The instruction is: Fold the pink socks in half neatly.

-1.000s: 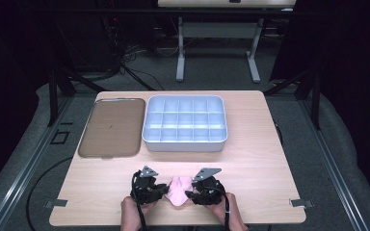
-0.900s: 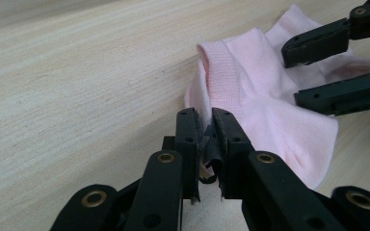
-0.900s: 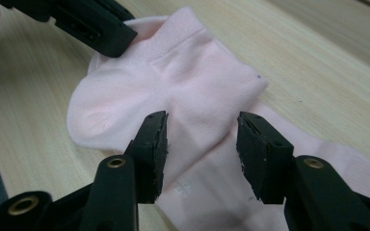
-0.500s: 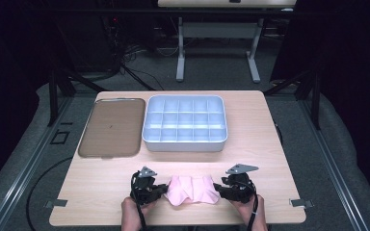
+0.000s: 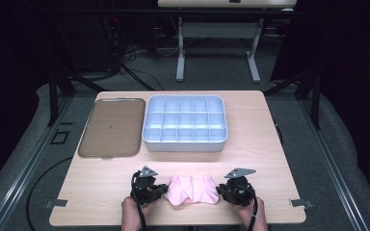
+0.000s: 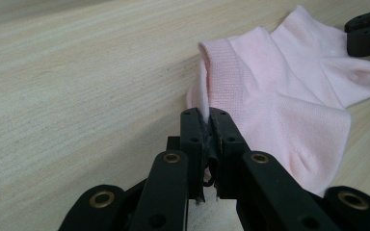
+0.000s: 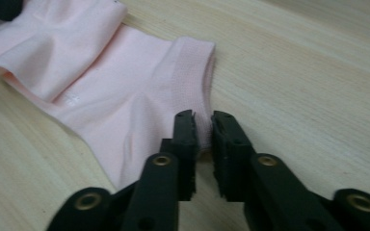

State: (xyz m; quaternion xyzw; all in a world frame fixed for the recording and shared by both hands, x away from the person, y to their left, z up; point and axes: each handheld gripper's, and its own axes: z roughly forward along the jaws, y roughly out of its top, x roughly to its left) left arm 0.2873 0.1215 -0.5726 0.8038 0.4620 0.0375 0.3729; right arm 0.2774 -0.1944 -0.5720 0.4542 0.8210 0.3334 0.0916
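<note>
Sock [image 5: 193, 189] pinched both ends: L tongs [image 6: 208, 115] & just-closed R tongs [image 7: 203, 126]; ribbed cuffs visible close-up.

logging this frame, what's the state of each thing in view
sock: pink, lying flat on the table, pinched at both ends
left tool: shut on the sock's cuff edge
right tool: jaws just closed, shut on the sock's other cuff edge
bin: open, compartments empty
tray: flat beside the bin, nothing on it
</note>
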